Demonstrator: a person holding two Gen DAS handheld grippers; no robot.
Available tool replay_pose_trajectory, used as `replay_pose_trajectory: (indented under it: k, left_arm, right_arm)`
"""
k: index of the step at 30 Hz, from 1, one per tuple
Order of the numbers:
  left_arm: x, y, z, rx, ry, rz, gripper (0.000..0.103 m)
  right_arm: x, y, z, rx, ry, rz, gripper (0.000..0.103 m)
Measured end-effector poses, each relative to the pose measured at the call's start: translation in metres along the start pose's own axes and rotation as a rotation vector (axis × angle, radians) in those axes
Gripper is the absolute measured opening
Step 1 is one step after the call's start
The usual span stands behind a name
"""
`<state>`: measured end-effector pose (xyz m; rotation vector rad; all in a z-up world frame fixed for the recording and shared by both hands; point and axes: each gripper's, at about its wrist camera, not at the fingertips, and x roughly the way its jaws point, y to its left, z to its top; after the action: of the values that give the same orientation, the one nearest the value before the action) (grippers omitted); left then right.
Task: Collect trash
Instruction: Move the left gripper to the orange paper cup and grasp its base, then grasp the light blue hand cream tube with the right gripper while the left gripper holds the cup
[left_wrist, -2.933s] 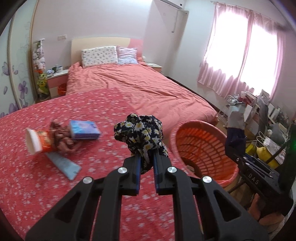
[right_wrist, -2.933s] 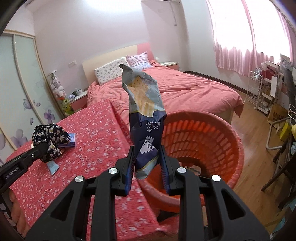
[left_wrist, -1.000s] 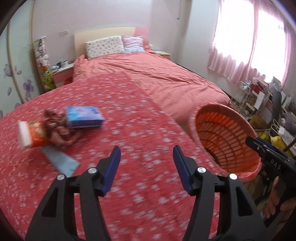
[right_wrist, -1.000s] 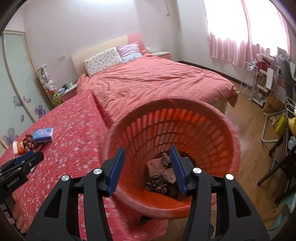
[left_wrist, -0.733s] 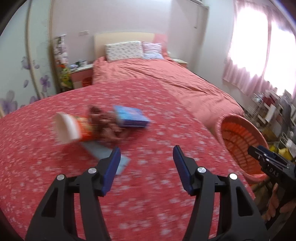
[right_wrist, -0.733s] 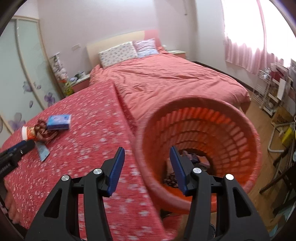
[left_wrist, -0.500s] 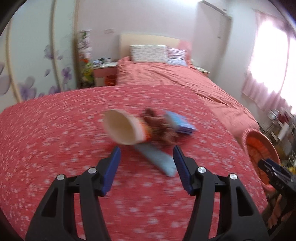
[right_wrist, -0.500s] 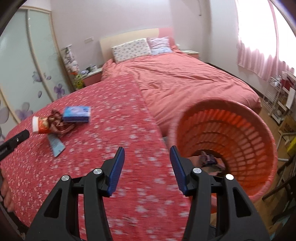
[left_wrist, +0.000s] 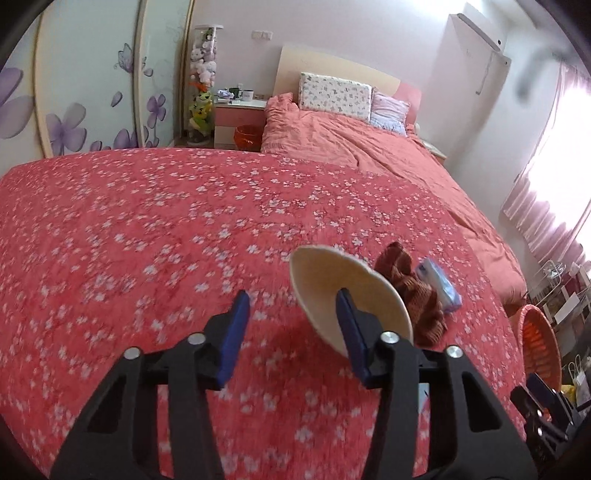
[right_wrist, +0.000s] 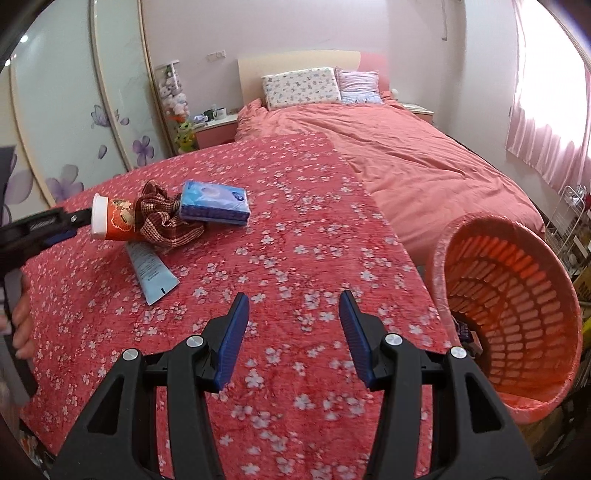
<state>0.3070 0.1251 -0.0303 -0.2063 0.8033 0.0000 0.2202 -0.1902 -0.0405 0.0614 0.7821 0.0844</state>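
The paper cup (right_wrist: 114, 218) lay on its side on the flowered desk (right_wrist: 295, 229), its long axis running roughly left to right in the right wrist view, with the white rim pointing toward the left gripper (left_wrist: 291, 328) and the base buried against a brown checked cloth (right_wrist: 162, 218). In the left wrist view the cup's open mouth (left_wrist: 347, 295) faced the camera, just ahead and to the right of the gap, so that the right jaw overlapped its rim; whether it touched could not be told. Those jaws stood spread wide and held nothing. A blue tissue pack (right_wrist: 214, 203) sat just beyond the cloth, and a pale blue tube (right_wrist: 151, 269) lay beside the cup. The right gripper (right_wrist: 293, 332), likewise spread and empty, hung well apart from the cup, nearer the orange basket (right_wrist: 509, 306) at the desk's edge. The left hand was clearly the closer; a small shift rightward would probably centre the rim between its jaws.
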Motion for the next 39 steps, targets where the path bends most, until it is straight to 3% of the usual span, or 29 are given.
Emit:
replay_pose_trajectory:
  k: [5,9,11,18,26,30,34,39]
  left_arm:
    - [0.025,-0.005,0.008,0.025,0.036,-0.008,0.034]
    - [0.032,-0.011,0.014,0.055,0.022,-0.033,0.033]
    - [0.035,-0.015,0.015,0.08,0.017,-0.039,0.018]
    - [0.029,-0.013,0.012,0.069,-0.025,-0.045,0.013]
    - [-0.014,0.02,0.006,0.025,-0.131,0.017,0.007]
    - [-0.037,0.052,-0.001,-0.008,-0.197,0.099,0.006]
    - [-0.039,0.078,-0.013,-0.026,-0.176,0.137,0.005]
    - [-0.036,0.1,-0.035,-0.044,-0.083,0.117,0.009]
  right_arm:
    - [0.006,0.004,0.001,-0.009,0.012,0.0,0.051]
    - [0.009,0.007,-0.001,-0.017,0.02,-0.001,0.051]
    - [0.01,0.006,-0.002,-0.016,0.025,-0.001,0.051]
    - [0.01,0.008,-0.003,-0.017,0.028,0.002,0.051]
    - [0.01,0.016,-0.003,-0.035,0.026,0.009,0.051]
    - [0.012,0.025,-0.003,-0.045,0.035,0.017,0.051]
    - [0.014,0.038,-0.003,-0.065,0.041,0.03,0.051]
    - [0.016,0.053,-0.002,-0.088,0.047,0.05,0.051]
